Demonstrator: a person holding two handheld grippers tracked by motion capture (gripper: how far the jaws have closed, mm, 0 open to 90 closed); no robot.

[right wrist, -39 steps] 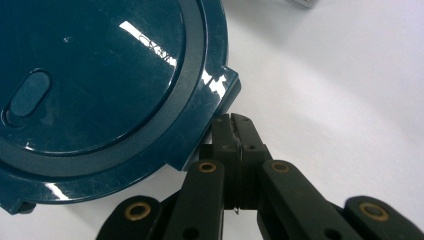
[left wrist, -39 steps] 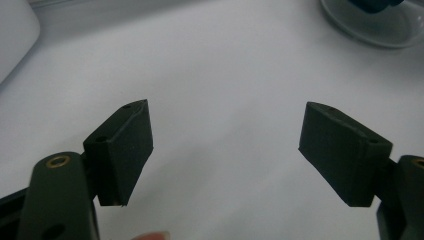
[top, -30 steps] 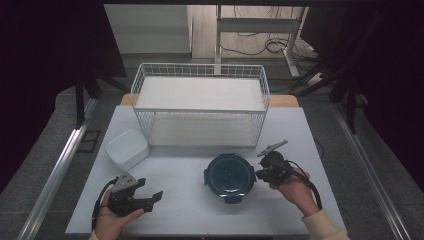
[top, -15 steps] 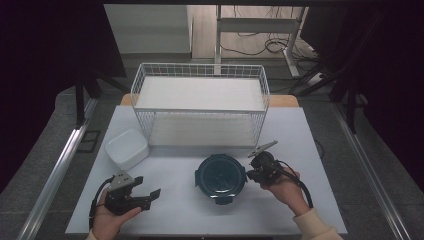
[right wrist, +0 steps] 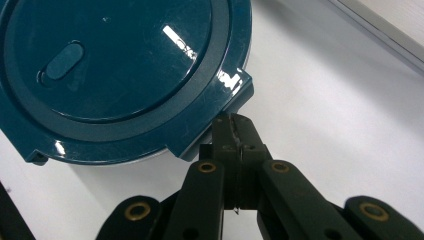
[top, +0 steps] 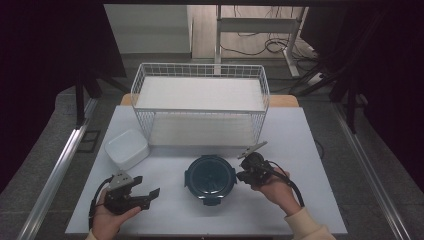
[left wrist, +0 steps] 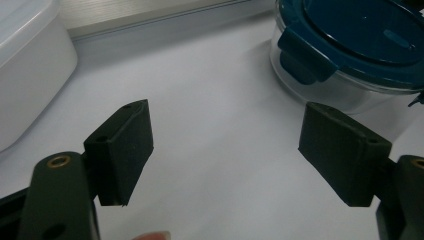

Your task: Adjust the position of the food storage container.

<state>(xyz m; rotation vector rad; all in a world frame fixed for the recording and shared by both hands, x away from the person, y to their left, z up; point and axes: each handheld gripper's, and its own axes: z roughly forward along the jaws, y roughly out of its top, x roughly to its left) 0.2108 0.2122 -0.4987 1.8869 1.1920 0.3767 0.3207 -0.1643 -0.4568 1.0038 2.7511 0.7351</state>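
Pressing shut right gripper (right wrist: 235,131) against round container (right wrist: 115,75), left gripper (left wrist: 225,150) spread

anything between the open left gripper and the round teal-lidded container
Nothing: in the left gripper view, bare white table runs from the left gripper to the container.

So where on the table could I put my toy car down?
Bare table lies right of the wire basket, and along the near edge between the left gripper and the round blue-lidded container. It's crowded where the right gripper meets that container, and by the white box.
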